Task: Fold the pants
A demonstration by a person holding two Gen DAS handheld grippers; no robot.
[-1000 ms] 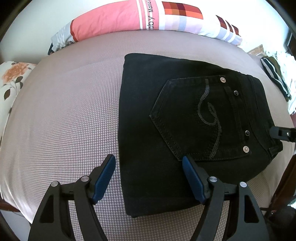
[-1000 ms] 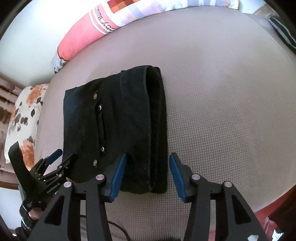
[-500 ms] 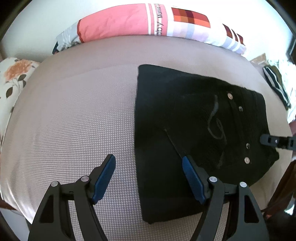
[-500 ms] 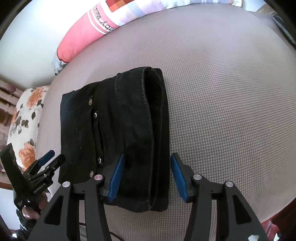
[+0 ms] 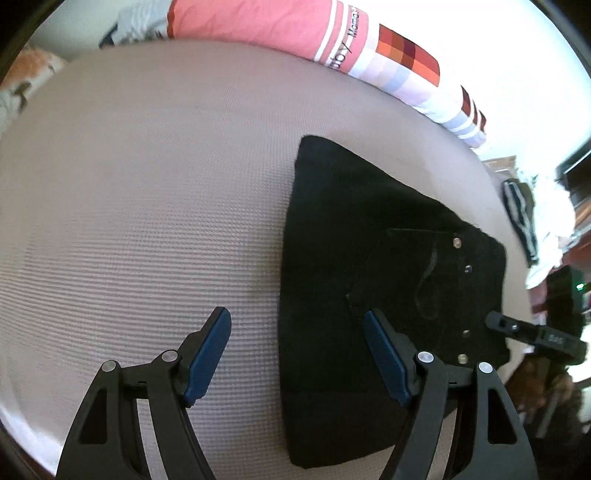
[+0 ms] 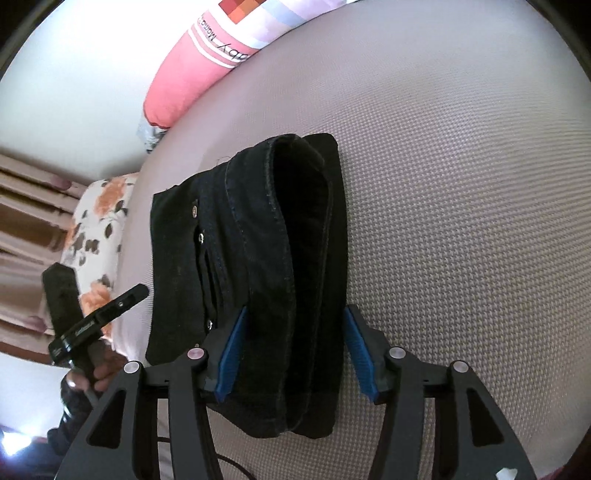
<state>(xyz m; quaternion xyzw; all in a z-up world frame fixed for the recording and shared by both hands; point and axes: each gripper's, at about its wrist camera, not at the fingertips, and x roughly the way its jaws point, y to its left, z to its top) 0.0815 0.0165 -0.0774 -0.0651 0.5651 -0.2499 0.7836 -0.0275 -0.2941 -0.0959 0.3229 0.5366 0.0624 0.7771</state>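
Left tongs (image 5: 297,354) stand wide apart, gripping nothing; their left blue pad (image 5: 207,356) hangs over bare bed cover and their right pad (image 5: 384,356) over the black cloth. Whether either pad touches the surface cannot be told from the left wrist view. Right tongs (image 6: 293,350) are also spread, with the thick folded edge of the pants (image 6: 258,266) lying between the two blue pads; the left pad (image 6: 231,356) sits right against the cloth, while the right pad (image 6: 360,356) stands just beside it over the bed. No pinch on the fabric is visible.

Pants (image 5: 373,280) are black denim, folded into a compact rectangular stack lying flat on the bed (image 5: 147,206). Metal rivets (image 5: 457,242) and faint curved stitching of a back pocket show on the top layer. From the right wrist view the stack's layered end faces the camera, with a rolled fold forming a rounded ridge along its right side.

Bed cover is a grey-mauve textured weave. At its far edge lies a long pink bolster pillow (image 5: 280,27) with white stripes and a coloured check patch. A floral cushion (image 6: 98,236) sits beyond the bed's left side in the right wrist view. A pile of clothing (image 5: 524,221), dark with white stripes, lies off the bed's right side in the left wrist view. Each pair of tongs appears at the edge of the other camera's picture, close to the pants.
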